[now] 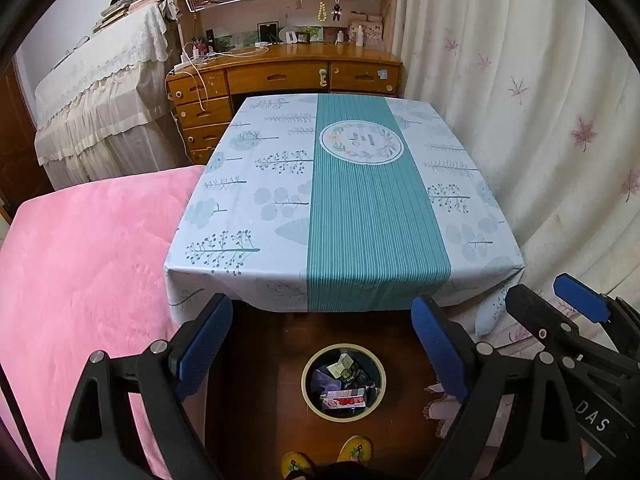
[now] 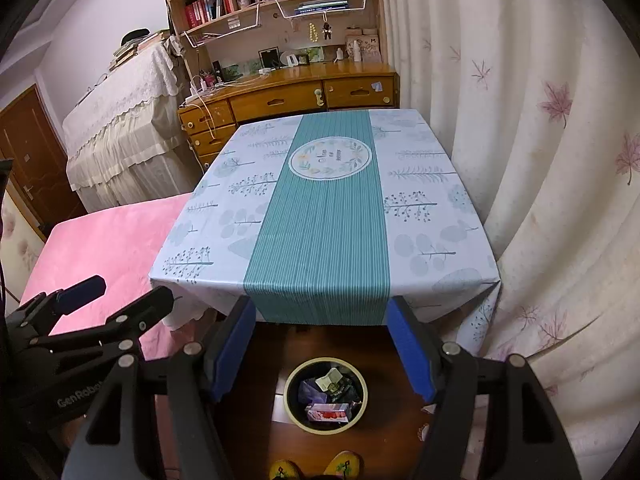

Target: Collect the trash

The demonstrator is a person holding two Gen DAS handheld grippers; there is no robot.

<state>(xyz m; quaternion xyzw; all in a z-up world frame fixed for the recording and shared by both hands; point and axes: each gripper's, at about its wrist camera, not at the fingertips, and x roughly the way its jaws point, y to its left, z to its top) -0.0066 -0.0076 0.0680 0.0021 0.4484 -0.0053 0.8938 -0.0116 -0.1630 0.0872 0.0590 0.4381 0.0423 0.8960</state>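
A round trash bin (image 1: 343, 414) with a pale rim stands on the wooden floor in front of the table; it also shows in the right wrist view (image 2: 325, 426). It holds several pieces of trash, among them a pink-and-red box (image 1: 345, 398) and a small white carton (image 1: 340, 364). My left gripper (image 1: 322, 344) is open and empty above the bin. My right gripper (image 2: 322, 346) is open and empty above the bin too. The right gripper shows in the left wrist view (image 1: 560, 308); the left gripper shows in the right wrist view (image 2: 120, 292).
A table with a blue leaf-print cloth and green striped runner (image 1: 348, 200) stands just ahead. A pink bed (image 1: 80, 272) lies to the left, a white curtain (image 1: 540, 120) to the right, a wooden desk (image 1: 288, 76) behind. Yellow slippers (image 1: 320, 460) show at the bottom.
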